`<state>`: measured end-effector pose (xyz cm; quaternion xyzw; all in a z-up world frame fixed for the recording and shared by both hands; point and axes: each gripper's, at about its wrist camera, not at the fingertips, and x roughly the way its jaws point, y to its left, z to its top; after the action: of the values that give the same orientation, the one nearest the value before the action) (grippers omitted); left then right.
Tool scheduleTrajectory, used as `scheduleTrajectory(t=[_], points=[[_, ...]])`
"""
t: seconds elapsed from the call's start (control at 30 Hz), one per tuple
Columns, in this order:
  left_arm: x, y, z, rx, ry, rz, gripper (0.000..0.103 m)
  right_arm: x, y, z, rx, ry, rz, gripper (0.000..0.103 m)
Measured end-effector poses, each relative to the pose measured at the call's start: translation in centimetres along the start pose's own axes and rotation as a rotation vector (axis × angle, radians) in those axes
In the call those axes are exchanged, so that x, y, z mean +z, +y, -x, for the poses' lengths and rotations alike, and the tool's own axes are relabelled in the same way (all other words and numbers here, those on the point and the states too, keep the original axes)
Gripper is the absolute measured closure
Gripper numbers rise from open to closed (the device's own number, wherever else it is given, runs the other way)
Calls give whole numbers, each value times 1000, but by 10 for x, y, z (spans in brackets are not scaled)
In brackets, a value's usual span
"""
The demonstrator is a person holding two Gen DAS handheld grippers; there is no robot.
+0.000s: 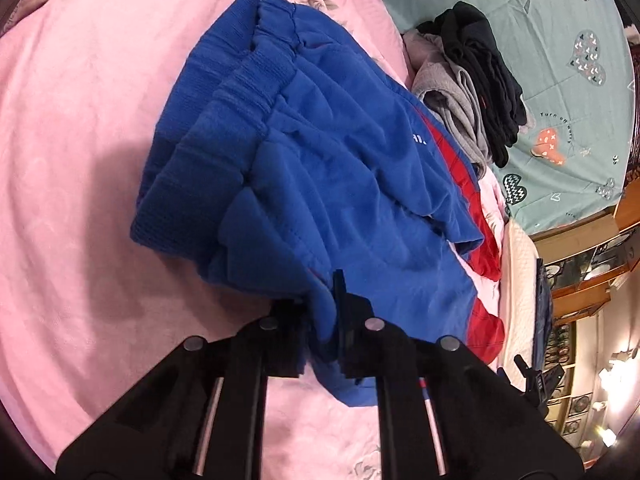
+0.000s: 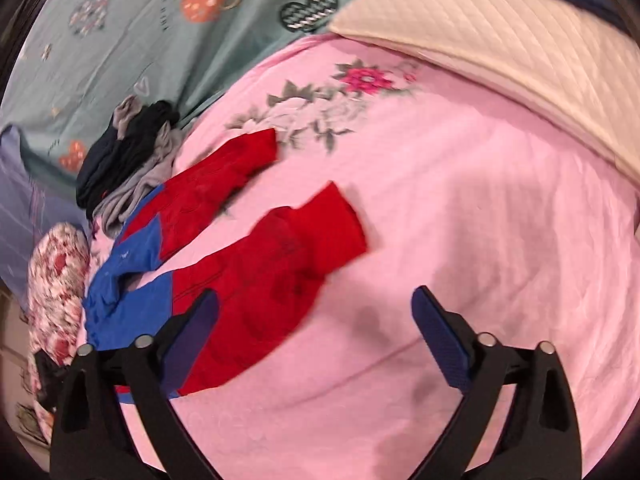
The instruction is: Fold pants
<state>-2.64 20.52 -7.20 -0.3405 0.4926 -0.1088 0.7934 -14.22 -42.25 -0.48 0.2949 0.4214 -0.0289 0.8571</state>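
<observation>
Pants [image 1: 320,168], blue with red lower legs, lie spread on pink bedspread [image 1: 80,140]; waistband end bunched, legs apart, not yet folded. Left gripper [image 1: 320,320]: fingers pinched on blue fabric at waist edge, likely anchoring it for lift. Right gripper [image 2: 316,320]: fingers wide, nothing between them, hovering over nearer red leg [image 2: 280,264], probably lining up second grasp. Heap of dark and grey clothes [image 1: 472,92] beside pants, set aside.

Open pink bed cover [image 2: 460,240] lies from twelve to four o'clock of the pants [image 2: 248,252]; a pile of dark and grey clothes [image 2: 128,160] crowds them at ten o'clock
</observation>
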Motion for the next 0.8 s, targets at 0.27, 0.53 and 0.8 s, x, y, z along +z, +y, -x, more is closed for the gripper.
scheduleTrajectory(t=[0.27,0.53,0.8], points=[[0,9,1,-8,-18,37,87,-5,-8,-27,129,92,-33,43],[-1,3,-1,3,-48,10,86,1,12,-58,192,133,41,91],[4,-12,43,9,-132,-54,97,1,30,-12,241,59,85,96]])
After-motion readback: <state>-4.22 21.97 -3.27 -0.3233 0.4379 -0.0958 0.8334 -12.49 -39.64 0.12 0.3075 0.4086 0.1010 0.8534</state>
